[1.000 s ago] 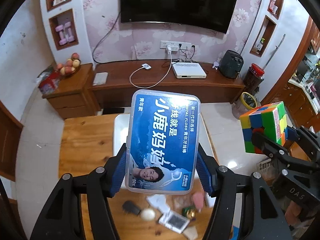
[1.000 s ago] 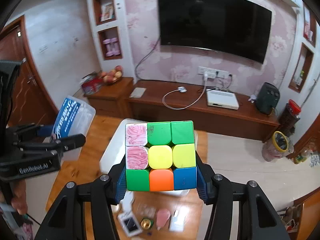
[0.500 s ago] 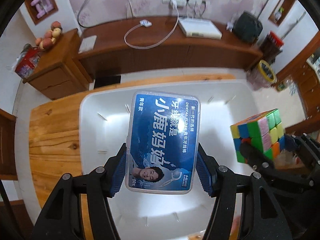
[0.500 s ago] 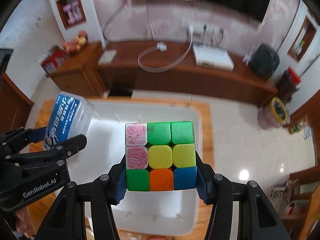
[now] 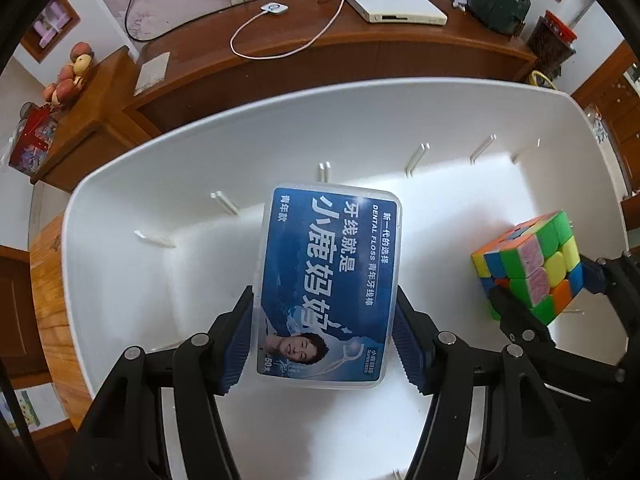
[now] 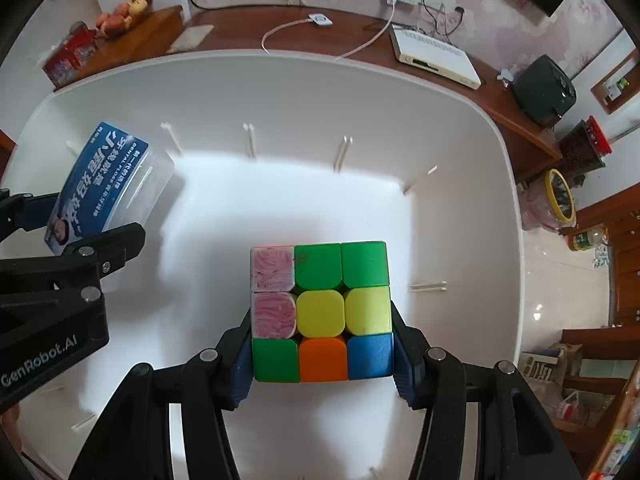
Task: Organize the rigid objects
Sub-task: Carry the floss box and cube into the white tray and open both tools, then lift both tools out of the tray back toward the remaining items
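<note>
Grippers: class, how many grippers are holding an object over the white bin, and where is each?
2. The left gripper clamps the dental floss box over the white bin's left part; the right gripper clamps the puzzle cube over its right part. None seem hidden.

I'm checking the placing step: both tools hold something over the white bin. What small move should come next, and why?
Probably lower both a little further, then release. The left tool clamps the dental floss box and the right tool clamps the puzzle cube, both inside the white bin's walls; whether either touches the floor, I cannot tell.
</note>
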Available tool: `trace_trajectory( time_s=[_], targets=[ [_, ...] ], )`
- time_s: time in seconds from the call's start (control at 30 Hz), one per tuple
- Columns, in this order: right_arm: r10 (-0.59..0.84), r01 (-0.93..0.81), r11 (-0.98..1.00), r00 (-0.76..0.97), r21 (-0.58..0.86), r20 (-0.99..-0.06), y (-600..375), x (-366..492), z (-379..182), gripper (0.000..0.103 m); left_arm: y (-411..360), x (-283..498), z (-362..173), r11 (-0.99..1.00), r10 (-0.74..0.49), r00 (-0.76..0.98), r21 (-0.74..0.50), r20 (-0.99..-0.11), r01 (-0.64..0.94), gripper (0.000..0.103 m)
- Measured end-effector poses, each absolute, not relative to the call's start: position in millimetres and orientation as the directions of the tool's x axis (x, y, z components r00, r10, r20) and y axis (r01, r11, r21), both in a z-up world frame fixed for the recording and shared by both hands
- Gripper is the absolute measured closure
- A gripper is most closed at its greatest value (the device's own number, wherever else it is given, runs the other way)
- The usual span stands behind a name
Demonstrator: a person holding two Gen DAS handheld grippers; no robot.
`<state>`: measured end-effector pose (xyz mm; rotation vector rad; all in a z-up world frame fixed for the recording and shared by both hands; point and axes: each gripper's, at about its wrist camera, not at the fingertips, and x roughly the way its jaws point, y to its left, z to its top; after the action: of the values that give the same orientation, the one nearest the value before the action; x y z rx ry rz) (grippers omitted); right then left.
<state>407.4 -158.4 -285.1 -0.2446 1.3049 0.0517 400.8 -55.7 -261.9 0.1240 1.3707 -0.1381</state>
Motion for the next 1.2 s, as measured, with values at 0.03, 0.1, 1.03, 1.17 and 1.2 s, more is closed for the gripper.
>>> trace_trajectory(
  time_s=[0.03,0.1,1.03,1.17,1.2],
  targets=[
    [-0.098,-0.178,0.973,0.264,-0.149,-0.960,-158,408,-285,0.046,-57,401,-264,0.986,-0.028,0.180,0.003,-0.983,0.170,0.036],
    [-0.101,-0.181,0.972,0.263,-0.152,-0.959,-157,407,-284,0.044,-56,403,-266,0.988,-0.052,0.152,-0.028,-0.987,0.155,0.032],
    [0.038,-0.252,0.964,0.449,-0.086,-0.893,-149,326,-173,0.025,-41,335,-133,0.987,-0.144,0.341,-0.112,-0.929,0.114,0.019],
    [0.081,-0.247,0.968,0.477,-0.045,-0.875,-157,305,-143,0.025,-43,314,-108,0.985,-0.163,0.369,-0.126,-0.915,0.121,0.019],
    [0.092,-0.247,0.968,0.484,-0.036,-0.870,-159,298,-135,0.025,-43,307,-102,0.984,-0.167,0.377,-0.130,-0.911,0.121,0.019]
  ],
)
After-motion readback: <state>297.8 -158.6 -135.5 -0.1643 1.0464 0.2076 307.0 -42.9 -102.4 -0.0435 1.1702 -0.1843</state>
